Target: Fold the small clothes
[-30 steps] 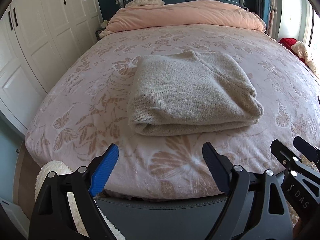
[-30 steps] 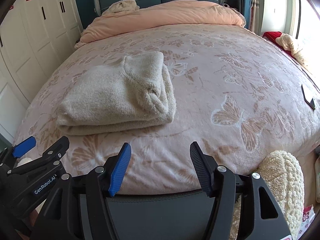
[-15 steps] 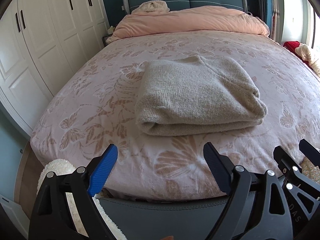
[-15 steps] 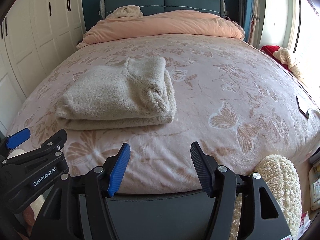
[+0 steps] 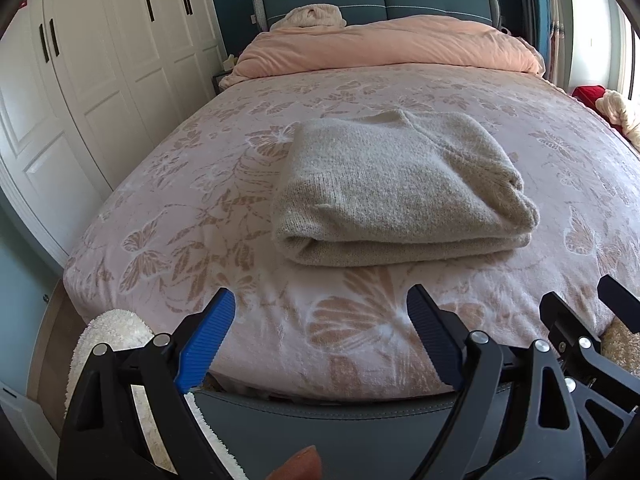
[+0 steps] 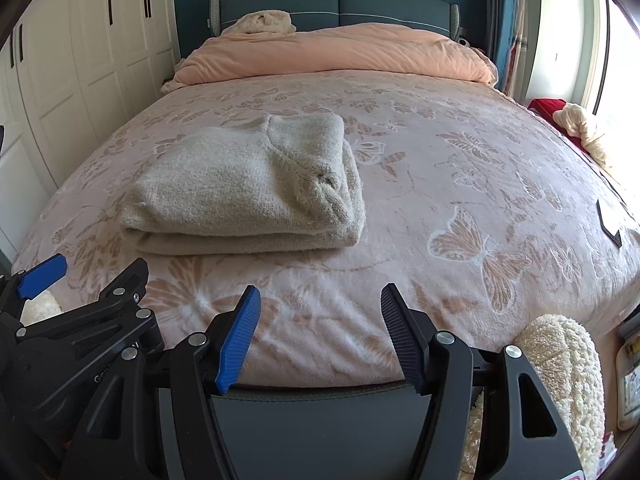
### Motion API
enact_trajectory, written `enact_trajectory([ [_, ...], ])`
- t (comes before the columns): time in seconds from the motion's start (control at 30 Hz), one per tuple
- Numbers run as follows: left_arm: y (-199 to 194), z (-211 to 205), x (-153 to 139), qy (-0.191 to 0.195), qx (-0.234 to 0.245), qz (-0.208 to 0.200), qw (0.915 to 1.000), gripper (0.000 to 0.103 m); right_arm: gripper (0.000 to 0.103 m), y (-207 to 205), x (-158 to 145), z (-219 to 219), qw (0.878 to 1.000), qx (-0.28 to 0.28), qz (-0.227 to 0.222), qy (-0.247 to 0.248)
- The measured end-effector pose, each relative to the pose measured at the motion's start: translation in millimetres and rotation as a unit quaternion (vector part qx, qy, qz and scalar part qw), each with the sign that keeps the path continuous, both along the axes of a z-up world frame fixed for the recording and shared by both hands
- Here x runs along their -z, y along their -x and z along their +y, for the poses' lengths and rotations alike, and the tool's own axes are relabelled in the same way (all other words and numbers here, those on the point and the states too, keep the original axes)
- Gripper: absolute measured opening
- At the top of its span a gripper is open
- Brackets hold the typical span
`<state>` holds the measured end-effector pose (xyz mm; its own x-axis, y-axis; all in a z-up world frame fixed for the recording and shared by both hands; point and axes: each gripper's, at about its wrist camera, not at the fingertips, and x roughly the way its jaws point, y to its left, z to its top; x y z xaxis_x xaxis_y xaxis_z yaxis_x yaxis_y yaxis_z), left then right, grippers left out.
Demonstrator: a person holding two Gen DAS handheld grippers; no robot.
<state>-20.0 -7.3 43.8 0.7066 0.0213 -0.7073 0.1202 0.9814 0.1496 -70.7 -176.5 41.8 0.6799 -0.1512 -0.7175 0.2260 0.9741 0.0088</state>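
A beige knitted sweater lies folded into a thick rectangle on the pink butterfly-print bedspread; it also shows in the right wrist view. My left gripper is open and empty, held off the foot of the bed, short of the sweater. My right gripper is open and empty, beside the left one, to the right of the sweater. Each gripper shows at the edge of the other's view.
A rolled peach duvet and a cream garment lie at the headboard. White wardrobes stand left. A fluffy cream rug lies by the bed foot. A dark flat object rests at the bed's right edge.
Both grippers have drawn back and lifted slightly, so the bed and sweater sit lower and farther in view. Both stay open. The sweater has not moved.
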Motion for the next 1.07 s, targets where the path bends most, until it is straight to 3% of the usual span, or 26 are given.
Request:
enact_trajectory([
  [1.07,5.6,-2.9,0.5,-0.001,-0.002,-0.008,1.0000,0.084,0.061,2.7,2.7,4.2,1.000,0.010,0.001,-0.006],
])
